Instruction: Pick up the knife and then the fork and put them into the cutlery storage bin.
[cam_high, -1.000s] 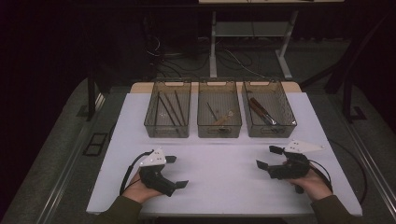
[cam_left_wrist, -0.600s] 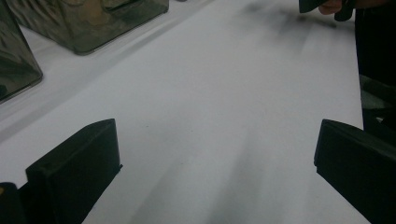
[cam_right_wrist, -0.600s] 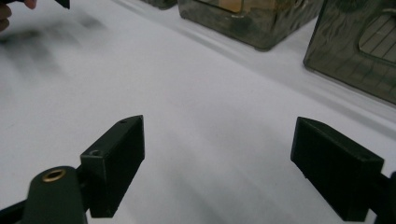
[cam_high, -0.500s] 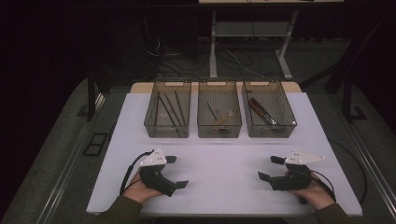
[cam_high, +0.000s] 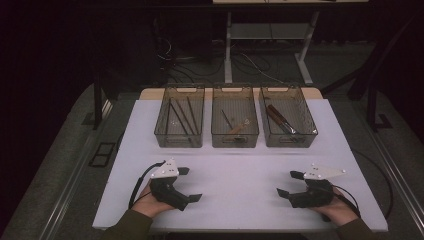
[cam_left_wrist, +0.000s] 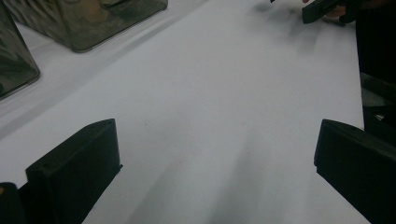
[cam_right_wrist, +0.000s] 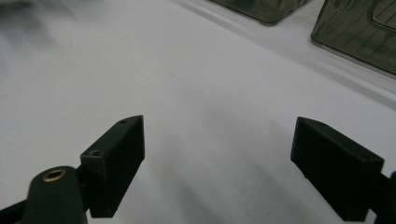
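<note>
- Bins, three of them, see-through and smoky, set side by side in a row at 12 o'clock on the white table: left bin, middle bin, right bin.
- Each bin's long axis along the 6-to-12 line, short front walls facing 6 o'clock, neighbours just beside one another with narrow gaps between.
- Inside the left bin, thin dark rods, lying lengthwise, far ends tipped a little toward 11 o'clock.
- Inside the middle bin, a wooden-handled tool, lying aslant toward 2 o'clock; too small to tell more.
- Inside the right bin, brown-handled tools, long axis from 11 down to 5 o'clock.
- Left gripper at 7 o'clock on the table, held by the left hand, pointing roughly to 3 o'clock, well apart from the left bin.
- Jaws of the left gripper spread wide, nothing between them but bare table, as seen in the left gripper view; two bin walls at 11 o'clock in that view, the other gripper far off at 1 o'clock.
- Right gripper at 5 o'clock on the table, held by the right hand, pointing roughly to 9 o'clock, toward the left gripper, well apart from it and from the right bin.
- Jaws of the right gripper likewise wide apart and empty in the right gripper view, bare white surface between them, bin walls at 1 o'clock there.
</note>
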